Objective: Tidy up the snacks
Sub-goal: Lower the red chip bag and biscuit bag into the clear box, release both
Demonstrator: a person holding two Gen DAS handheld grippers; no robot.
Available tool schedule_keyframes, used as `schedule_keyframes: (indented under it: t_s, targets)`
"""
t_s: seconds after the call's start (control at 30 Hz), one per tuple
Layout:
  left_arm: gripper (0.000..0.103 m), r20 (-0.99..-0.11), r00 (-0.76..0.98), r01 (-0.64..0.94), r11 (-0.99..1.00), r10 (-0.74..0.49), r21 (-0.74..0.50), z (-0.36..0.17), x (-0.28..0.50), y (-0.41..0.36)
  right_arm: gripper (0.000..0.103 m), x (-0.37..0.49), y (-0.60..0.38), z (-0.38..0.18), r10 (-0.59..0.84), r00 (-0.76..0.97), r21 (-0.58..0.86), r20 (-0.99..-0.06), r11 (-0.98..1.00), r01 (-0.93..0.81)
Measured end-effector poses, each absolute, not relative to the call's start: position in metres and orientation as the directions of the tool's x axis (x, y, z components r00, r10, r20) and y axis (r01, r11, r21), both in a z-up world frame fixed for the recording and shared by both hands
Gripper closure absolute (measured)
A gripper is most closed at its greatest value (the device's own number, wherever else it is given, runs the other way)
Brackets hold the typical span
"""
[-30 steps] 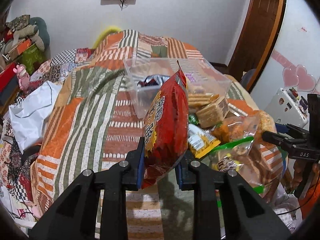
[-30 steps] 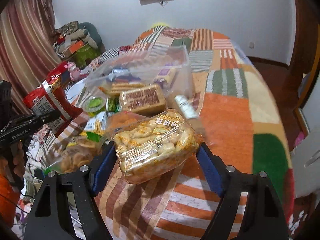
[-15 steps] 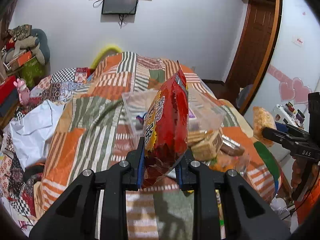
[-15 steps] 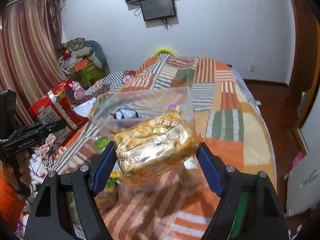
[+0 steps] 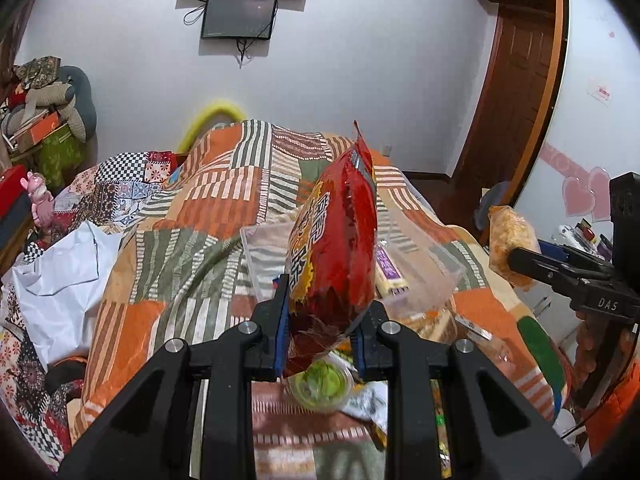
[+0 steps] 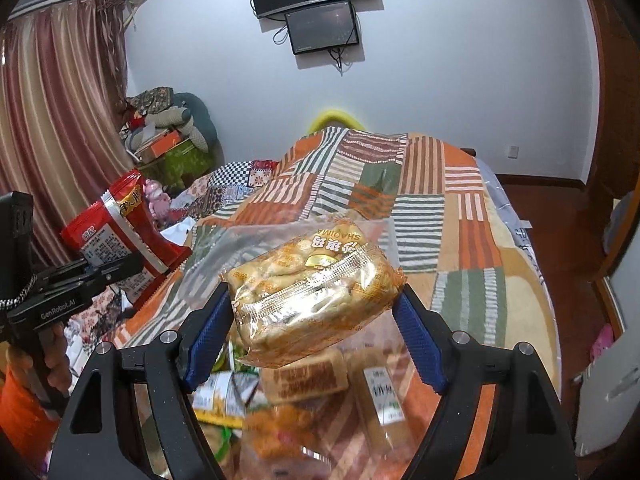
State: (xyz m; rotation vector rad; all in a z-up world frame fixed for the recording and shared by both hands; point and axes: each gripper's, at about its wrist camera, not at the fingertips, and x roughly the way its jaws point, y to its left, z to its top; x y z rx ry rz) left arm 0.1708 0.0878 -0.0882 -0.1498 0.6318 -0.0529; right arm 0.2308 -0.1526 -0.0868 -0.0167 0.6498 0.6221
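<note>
Aloft, red bag (image 5: pixel 334 248) clamped in left gripper (image 5: pixel 320 334)

Both fisheye views were aimed forward from close above the orange-and-green striped patchwork bedspread (image 5: pixel 208 216) (image 6: pixel 404 184), toward the wall-mounted black screens (image 5: pixel 240 16) (image 6: pixel 320 24); both were shared.

Snack pile (image 6: pixel 304 384) crowds clear bin's (image 5: pixel 440 264) near side.

The bag (image 5: pixel 334 240) at 12 o'clock of the left wrist view is red with yellow lettering. The quilt (image 5: pixel 224 200) shows orange, green and white stripes. Blue pads line the black left gripper (image 5: pixel 320 332). In the right wrist view, the pack (image 6: pixel 310 292) is golden-orange, and striped maroon curtains (image 6: pixel 60 120) hang at 10 o'clock.
</note>
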Motion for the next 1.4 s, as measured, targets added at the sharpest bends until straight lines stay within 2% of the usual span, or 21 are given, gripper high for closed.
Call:
schedule_keyframes:
  t_s: [0.27, 0.7, 1.1, 1.4]
  targets:
    - [0.078, -0.595, 0.8, -0.013, 0.988, -0.08, -0.151, -0.097, 0.207, 0.097, 0.026, 0.261, -0.131, -0.094, 0.537, 0.598, 0.175, -0.595, 0.813, -0.556]
    - [0.078, -0.647, 0.76, -0.03, 0.992, -0.059, -0.125, -0.129, 0.261, 0.105, 0.026, 0.298, -0.095, -0.127, 0.507, 0.514, 0.145, -0.692, 0.796, -0.588]
    - [0.078, -0.668, 0.744, -0.02, 0.997, -0.036, -0.077, -0.146, 0.28, 0.097, 0.026, 0.316, -0.076, -0.152, 0.476, 0.425, 0.151, -0.77, 0.783, -0.604]
    - [0.077, -0.697, 0.715, -0.037, 0.993, -0.054, -0.114, -0.151, 0.283, 0.101, 0.025, 0.315, -0.076, -0.161, 0.453, 0.383, 0.156, -0.805, 0.785, -0.6]
